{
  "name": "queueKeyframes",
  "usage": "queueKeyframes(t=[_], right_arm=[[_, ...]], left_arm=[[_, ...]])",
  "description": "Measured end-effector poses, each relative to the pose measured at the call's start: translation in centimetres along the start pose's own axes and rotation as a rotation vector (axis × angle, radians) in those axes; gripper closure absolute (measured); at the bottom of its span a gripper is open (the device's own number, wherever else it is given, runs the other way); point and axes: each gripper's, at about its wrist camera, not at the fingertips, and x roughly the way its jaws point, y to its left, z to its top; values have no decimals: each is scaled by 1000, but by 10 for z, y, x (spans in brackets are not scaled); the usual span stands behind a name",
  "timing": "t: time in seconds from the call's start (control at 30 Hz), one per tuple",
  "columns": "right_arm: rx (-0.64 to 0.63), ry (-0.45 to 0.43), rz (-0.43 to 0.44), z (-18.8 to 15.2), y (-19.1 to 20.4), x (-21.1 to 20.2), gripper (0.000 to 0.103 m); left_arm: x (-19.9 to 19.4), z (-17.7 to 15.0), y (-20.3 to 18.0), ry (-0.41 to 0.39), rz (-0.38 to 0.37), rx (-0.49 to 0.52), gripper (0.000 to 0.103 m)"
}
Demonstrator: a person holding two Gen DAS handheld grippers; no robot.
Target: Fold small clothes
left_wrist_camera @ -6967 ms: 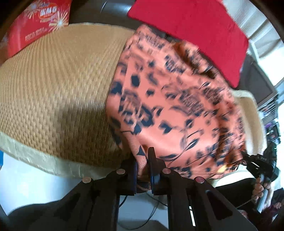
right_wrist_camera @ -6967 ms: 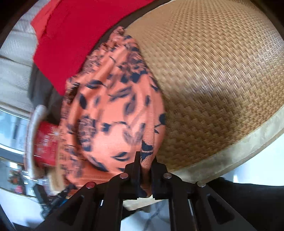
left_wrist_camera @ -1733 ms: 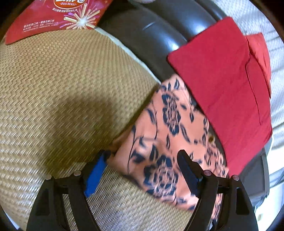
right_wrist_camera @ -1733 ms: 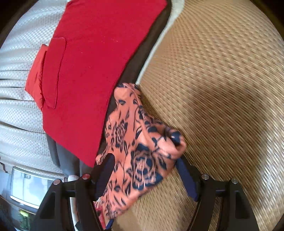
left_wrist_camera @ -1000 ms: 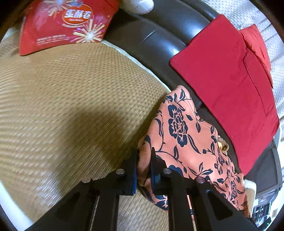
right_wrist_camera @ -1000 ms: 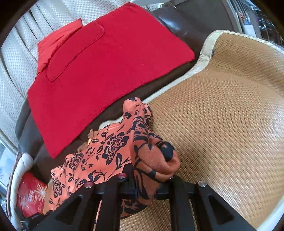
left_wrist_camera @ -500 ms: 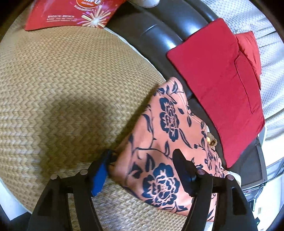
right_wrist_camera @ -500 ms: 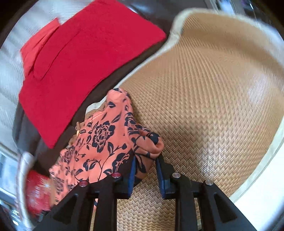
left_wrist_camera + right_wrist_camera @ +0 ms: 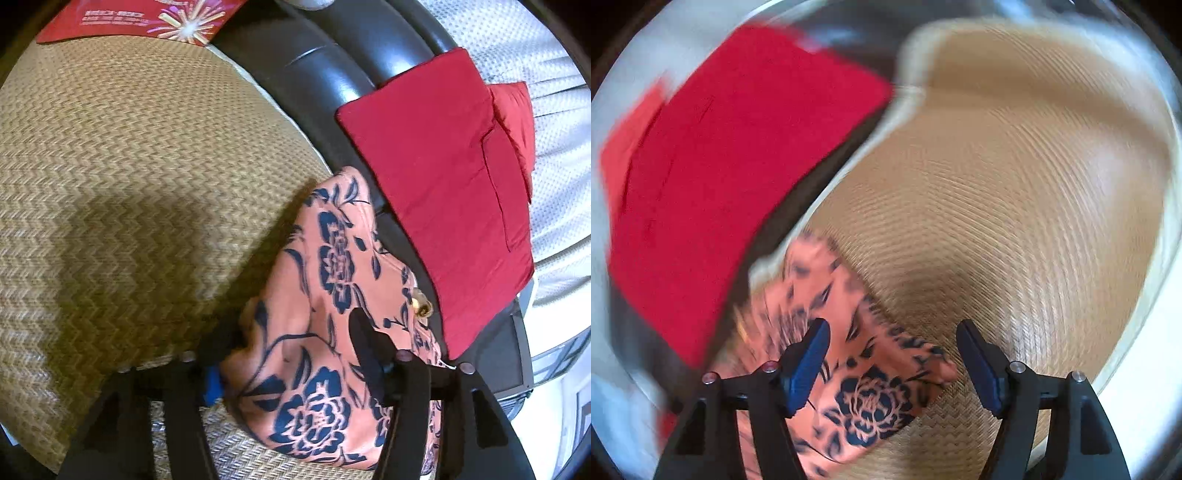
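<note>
While the orange floral garment (image 9: 325, 332) lies folded on the woven mat (image 9: 129, 177), at about four o'clock in the left wrist view, the left tool (image 9: 291, 347) stands half open around its near fold; its jaws have just been closing a little, and whether the pads press the cloth cannot be told. The right tool (image 9: 892, 350) has just been opening and stands wide, with a corner of the garment (image 9: 871, 387) between its jaws, not gripped. At eleven o'clock a red package (image 9: 140, 18) shows a starburst picture; its white writing is too small to read. A red cloth (image 9: 443, 192) lies at two o'clock.
</note>
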Motion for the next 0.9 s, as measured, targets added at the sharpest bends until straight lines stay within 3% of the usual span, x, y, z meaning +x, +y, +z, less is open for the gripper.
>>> queueKeyframes(t=[0.07,0.1,0.13,0.2,0.27,0.33,0.37,0.4,0.43,0.5,0.53,0.57,0.6,0.73,0.8,0.9], right_arm=[[-40,-30,28,2,5,-6,28],[-119,-43,50,-3,21,-7,28],[-197,-27,86,-13,40,-5,29],[-331,60,170,-37,79,8,33],[-507,193,172,-79,131,35,55],[-618,271,153,-115,167,61,66],[-649,291,158,-130,183,74,66],[-655,289,158,-140,195,87,66],[-647,292,160,-143,201,95,66],[-623,321,137,-152,205,126,66],[-646,334,86,-159,203,144,67],[-677,294,103,-161,203,141,68],[-708,287,93,-162,206,139,68],[-767,395,40,-160,224,136,65],[-724,453,101,-148,233,130,65],[-711,526,210,-139,262,121,65]], left_arm=[[3,1,-4,1,9,20,43],[1,1,-4,-2,9,18,51],[2,2,-5,-5,11,18,66],[1,3,-8,-9,17,30,70],[0,3,-12,-20,17,46,72],[0,4,-14,-21,24,67,72],[2,4,-15,-19,23,72,70],[4,4,-15,-13,27,73,61],[6,3,-13,-5,27,70,46],[13,3,-9,25,18,59,43],[14,4,-9,30,6,64,44],[15,5,-9,27,9,73,50],[15,7,-10,22,22,89,70],[12,7,-15,8,34,133,78],[6,3,-30,-34,37,206,78],[-3,-12,-65,-117,72,402,79]])
